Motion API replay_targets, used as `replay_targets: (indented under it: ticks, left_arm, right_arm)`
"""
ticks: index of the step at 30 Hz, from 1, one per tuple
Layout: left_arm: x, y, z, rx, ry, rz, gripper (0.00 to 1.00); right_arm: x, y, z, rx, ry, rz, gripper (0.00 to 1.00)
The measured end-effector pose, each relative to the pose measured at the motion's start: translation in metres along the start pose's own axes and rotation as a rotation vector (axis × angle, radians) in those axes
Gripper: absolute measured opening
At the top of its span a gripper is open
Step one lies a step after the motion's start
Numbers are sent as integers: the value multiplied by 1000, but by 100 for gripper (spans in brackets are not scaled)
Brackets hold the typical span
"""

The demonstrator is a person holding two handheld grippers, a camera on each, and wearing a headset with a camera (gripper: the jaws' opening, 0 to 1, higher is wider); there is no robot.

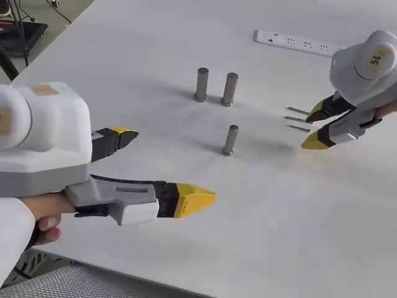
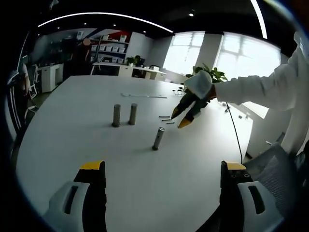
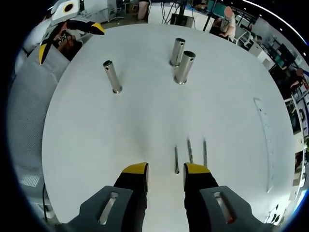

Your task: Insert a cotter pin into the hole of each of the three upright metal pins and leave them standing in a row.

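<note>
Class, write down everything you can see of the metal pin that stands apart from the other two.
The pin is a slim, grey metal cylinder with a slightly wider collar at its foot. It stands upright on the white table, near its middle. Only the table touches it.

Bright, even daylight from windows; soft shadows, sharp focus, fisheye-curved edges.

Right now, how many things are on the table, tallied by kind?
Metal pins: 3, all standing upright
Cotter pins: 3, lying flat side by side
Power strip: 1
Total: 7
</note>
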State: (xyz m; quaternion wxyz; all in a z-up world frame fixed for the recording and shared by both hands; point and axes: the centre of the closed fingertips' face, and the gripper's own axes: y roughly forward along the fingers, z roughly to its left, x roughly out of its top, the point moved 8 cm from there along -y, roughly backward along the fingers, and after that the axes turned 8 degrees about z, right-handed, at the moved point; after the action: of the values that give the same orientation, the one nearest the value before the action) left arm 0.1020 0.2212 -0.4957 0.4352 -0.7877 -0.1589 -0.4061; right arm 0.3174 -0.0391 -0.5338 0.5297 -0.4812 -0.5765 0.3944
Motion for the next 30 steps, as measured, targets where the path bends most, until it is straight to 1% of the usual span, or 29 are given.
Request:
replay_targets:
  ticks: [2, 3, 5, 9, 11, 12, 13, 15, 16, 21, 25, 26, 29, 30]
  left_arm:
    - [0, 0, 1, 3, -6, -4, 99]
    - [0, -1, 1, 4, -6, -5, 99]
    - [-1, -1, 2, 9, -9, -9, 99]
    - [-1, -2, 3, 11, -18, -14, 98]
    - [-2, -2, 4, 11, -21, -14, 98]
    - [-2, -2, 4, 12, -23, -16, 98]
    - [-2, -2, 4, 13, -22, -21, 97]
    - [-2, -3, 5, 11, -28, -24, 97]
    - [-3, -2, 5, 9, -32, -24, 97]
    - [-4, -2, 5, 7, -38, -23, 96]
    - [-6, -1, 5, 2, -42, -19, 95]
    - [-6, -1, 4, 1, -42, -19, 95]
    - [-6, -1, 4, -3, -43, -21, 95]
    - [-6, -1, 3, -6, -43, -22, 94]
  right_arm:
    - [2, 2, -2, 6, -11, 8, 14]
    - [2, 3, -4, 5, -13, 13, 12]
    - [4, 4, -5, 6, -22, 27, 11]
    - [4, 6, -9, 19, -22, 39, 10]
    - [3, 8, -9, 27, -24, 53, 7]
    - [2, 9, -10, 40, -23, 54, 6]
    - [3, 9, -12, 37, -19, 47, 4]
    - [4, 10, -14, 27, -28, 52, 0]
    - [4, 12, -13, 36, -26, 61, 0]
    - [4, 11, -14, 52, -14, 58, 0]
    - [5, 12, -16, 66, 10, 60, 0]
    - [5, 12, -15, 68, 23, 66, 0]
    - [7, 12, -15, 68, 23, 72, 0]
    - [7, 12, -14, 65, 63, 78, 0]
